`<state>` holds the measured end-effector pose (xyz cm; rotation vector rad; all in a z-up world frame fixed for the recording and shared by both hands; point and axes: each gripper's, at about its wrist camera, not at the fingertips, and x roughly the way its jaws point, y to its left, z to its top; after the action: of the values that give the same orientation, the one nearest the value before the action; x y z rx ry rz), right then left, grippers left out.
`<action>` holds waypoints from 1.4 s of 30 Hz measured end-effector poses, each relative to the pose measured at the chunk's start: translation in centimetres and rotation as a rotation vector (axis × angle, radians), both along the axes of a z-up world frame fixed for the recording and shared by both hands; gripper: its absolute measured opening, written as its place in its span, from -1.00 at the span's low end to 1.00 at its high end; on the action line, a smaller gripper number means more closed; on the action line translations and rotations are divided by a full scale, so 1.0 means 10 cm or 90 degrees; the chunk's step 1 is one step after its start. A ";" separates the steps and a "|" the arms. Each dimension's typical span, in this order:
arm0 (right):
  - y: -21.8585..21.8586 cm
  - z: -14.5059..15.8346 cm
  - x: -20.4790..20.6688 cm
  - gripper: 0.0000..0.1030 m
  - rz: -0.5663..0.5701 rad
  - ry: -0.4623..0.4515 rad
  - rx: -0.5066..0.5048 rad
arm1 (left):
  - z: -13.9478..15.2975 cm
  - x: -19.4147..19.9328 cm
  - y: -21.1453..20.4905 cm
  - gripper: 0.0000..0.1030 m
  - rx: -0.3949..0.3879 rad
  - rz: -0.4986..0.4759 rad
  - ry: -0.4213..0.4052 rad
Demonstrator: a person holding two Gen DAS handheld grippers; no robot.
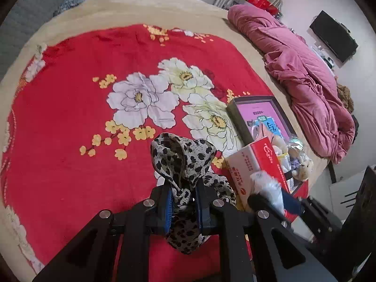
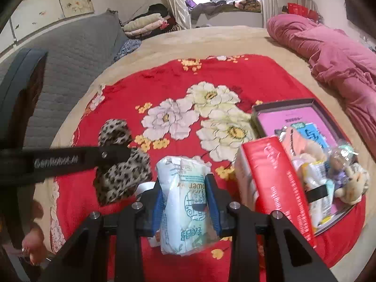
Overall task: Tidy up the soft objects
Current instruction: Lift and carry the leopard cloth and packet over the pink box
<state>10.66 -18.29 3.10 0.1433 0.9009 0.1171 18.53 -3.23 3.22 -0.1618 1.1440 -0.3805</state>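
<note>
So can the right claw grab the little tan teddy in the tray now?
Probably not yet. The right claw is already shut on a white plastic tissue pack, so it has no free grip. The small tan plush bear also sits beyond the tall red and white box.

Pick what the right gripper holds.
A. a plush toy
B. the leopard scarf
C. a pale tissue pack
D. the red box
C: in the right wrist view the right gripper has its blue pads pressed on the tissue pack, while the leopard scarf hangs from the left gripper.
</note>
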 end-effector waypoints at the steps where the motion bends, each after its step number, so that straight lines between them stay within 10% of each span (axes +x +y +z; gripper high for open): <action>1: -0.04 0.05 -0.01 -0.34 -0.001 -0.006 0.008 | 0.03 -0.03 -0.02 -0.70 0.005 0.000 -0.006; 24: -1.56 0.90 -0.26 -0.34 -0.085 -0.116 0.032 | 1.02 -0.61 -1.23 -0.70 0.059 -0.032 -0.170; 42: -2.57 0.72 -0.29 -0.34 -0.126 -0.103 -0.016 | 0.64 -0.57 -2.63 -0.70 0.033 -0.122 -0.143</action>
<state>7.77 -43.99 10.31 0.1953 0.7233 -0.0656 12.80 -29.53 9.64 0.0365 0.9492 -0.5247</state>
